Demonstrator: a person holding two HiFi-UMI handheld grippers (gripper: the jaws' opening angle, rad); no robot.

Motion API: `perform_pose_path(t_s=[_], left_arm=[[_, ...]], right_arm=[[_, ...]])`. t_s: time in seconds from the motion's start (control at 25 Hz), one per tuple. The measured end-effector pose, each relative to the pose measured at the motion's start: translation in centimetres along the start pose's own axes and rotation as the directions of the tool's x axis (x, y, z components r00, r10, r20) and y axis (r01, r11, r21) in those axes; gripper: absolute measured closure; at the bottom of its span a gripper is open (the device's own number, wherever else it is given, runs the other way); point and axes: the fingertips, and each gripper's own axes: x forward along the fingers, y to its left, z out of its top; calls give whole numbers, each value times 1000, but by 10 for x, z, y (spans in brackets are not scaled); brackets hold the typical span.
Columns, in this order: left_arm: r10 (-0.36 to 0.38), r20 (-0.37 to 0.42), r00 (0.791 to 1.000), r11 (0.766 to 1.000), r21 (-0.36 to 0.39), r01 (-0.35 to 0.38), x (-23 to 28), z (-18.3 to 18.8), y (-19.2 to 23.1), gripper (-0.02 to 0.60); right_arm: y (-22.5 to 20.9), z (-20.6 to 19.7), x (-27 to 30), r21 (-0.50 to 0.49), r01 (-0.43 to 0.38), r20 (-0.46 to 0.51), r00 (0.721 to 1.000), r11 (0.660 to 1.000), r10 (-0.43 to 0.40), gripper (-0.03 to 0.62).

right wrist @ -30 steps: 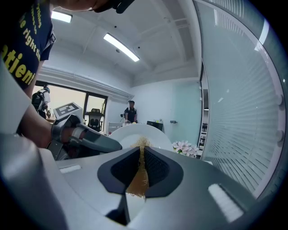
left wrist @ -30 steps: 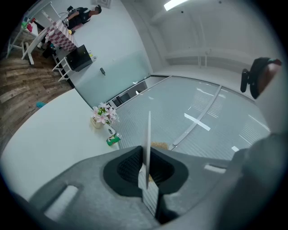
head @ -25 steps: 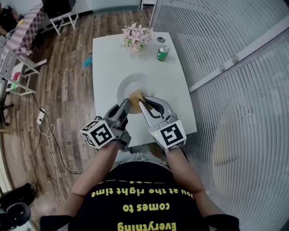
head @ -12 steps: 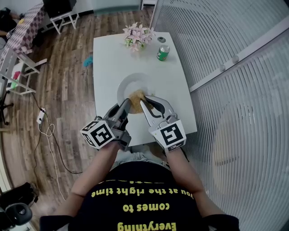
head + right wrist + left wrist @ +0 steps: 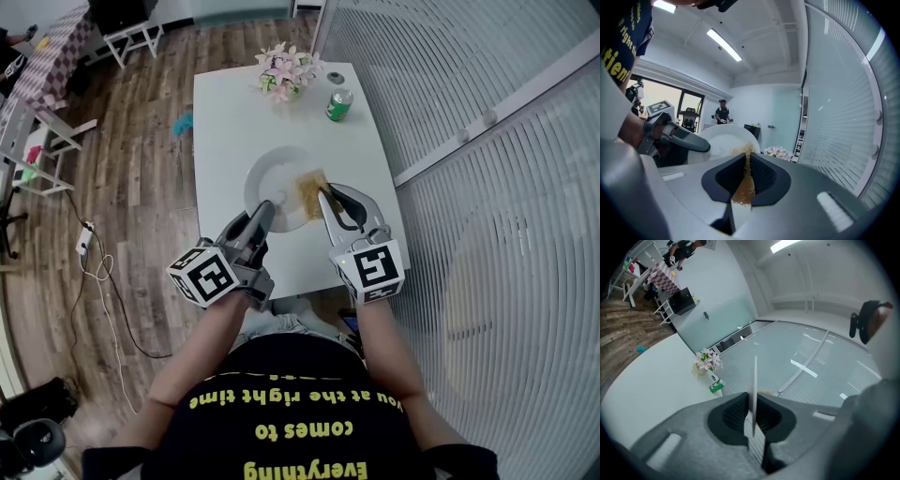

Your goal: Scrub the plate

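At middle of white rectangular table [image 5: 225, 112]: round white ceramic plate [image 5: 272, 178] sitting. Left tool [image 5: 264, 210] closing tight on plate's near rim. Right tool [image 5: 323, 199] pinching tan fibrous scrub pad [image 5: 311, 190], pressing it at plate's right side. Plate looking stiff, glossy, likely slippery and breakable; rim grip suiting it.

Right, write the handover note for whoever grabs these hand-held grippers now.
Left hand-held gripper: shut on the plate at its near rim, over the white table.
Right hand-held gripper: shut on the golden scrubbing pad, which is pressed to the plate's right side.
Done: plate and pad both gripped, pad in contact.
Left: scrub across the plate's face. How clean it is can't be judged from here.
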Motion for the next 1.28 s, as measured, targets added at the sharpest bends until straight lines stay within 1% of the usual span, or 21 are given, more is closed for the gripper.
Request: perform_pose_path(t_s=[0.2, 0.36, 0.6, 0.88, 1.28], left_arm=[[-1, -4, 1000, 1000, -3, 1, -2, -1, -1, 563], [0, -5, 1000, 1000, -2, 0, -2, -1, -1, 564], [15, -3, 1000, 1000, 1, -15, 0, -1, 3, 564], [30, 5, 1000, 1000, 2, -30, 0, 3, 6, 564], [36, 7, 999, 999, 1, -36, 7, 4, 10, 565]], right_arm=[[-18, 0, -6, 3, 46, -1, 999, 999, -46, 562], [-14, 1, -6, 0, 37, 1, 999, 999, -37, 563], [5, 0, -2, -21, -16, -5, 1000, 1000, 16, 563], [32, -3, 2, -30, -97, -9, 995, 995, 97, 563], [50, -5, 5, -21, -175, -14, 985, 984, 175, 563]])
